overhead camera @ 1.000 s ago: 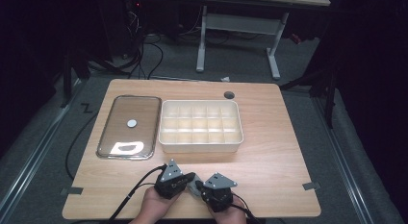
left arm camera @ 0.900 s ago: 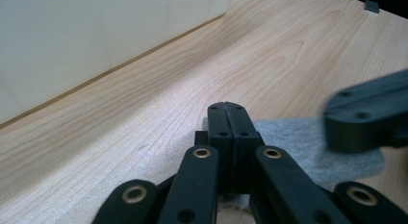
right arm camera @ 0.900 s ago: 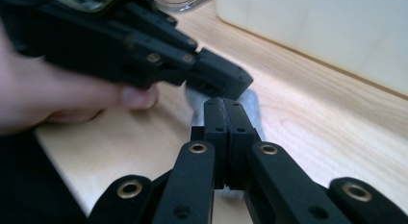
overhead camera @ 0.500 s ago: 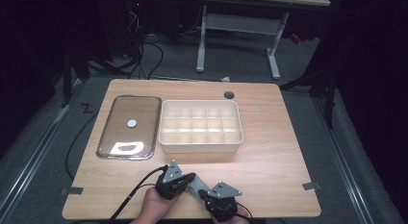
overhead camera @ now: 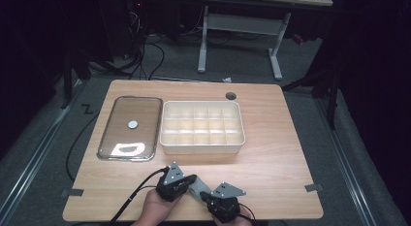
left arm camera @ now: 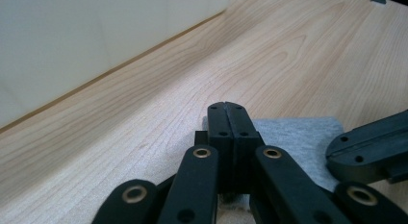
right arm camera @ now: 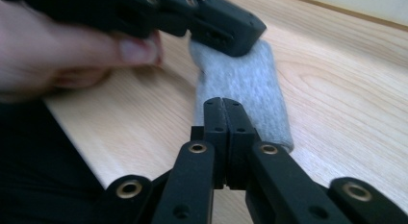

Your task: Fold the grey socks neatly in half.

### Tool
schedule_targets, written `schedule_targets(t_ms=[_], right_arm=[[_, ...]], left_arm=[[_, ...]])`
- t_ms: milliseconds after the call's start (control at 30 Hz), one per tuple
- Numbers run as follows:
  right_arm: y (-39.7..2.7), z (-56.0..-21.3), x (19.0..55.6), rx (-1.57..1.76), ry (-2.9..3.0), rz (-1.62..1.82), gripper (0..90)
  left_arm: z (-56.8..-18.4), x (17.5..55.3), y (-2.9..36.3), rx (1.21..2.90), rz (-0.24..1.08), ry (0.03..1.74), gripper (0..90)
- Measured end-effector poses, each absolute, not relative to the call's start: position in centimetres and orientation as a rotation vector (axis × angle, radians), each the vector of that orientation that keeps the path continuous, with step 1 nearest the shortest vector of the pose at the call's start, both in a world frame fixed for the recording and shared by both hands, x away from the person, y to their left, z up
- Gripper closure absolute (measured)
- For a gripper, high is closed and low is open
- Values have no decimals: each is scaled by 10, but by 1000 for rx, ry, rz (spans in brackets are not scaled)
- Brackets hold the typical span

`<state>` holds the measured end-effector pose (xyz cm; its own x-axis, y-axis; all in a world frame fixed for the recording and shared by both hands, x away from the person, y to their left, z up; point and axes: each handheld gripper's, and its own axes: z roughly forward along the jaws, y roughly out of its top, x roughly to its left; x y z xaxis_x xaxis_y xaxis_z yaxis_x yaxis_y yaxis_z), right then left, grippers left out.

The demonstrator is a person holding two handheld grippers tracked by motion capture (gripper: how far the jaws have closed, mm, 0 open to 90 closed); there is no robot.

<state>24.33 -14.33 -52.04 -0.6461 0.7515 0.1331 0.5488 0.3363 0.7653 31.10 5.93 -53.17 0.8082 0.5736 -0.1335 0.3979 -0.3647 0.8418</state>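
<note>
At the bench's (overhead camera: 271,158) near edge, my left claw (left arm camera: 226,107) and right claw (right arm camera: 224,103) both sit clenched over the small grey felt cloth (right arm camera: 243,92), its jaws having just eased slightly; next I'd pinch a corner.

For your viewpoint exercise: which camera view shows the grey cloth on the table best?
The right gripper view: the grey cloth lies lengthwise ahead on the table, its far end under the left gripper. The left gripper view shows a part beyond its jaws; the high view shows a sliver.
</note>
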Motion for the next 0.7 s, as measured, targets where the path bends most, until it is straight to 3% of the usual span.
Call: schedule_targets(t_ms=[300, 533, 633, 700], right_arm=[[-143, -490, 263, 1165, 2354, 1182, 747], [-140, -504, 284, 1270, 2495, 1120, 510], [-139, -516, 290, 1330, 2550, 1080, 470], [-141, -519, 292, 1367, 2554, 1110, 494]], left_arm=[[-532, 312, 60, 1998, 210, 723, 896], [-532, 310, 60, 1997, 216, 709, 890], [-531, 305, 60, 1988, 261, 663, 869], [-531, 304, 62, 1975, 258, 668, 842]])
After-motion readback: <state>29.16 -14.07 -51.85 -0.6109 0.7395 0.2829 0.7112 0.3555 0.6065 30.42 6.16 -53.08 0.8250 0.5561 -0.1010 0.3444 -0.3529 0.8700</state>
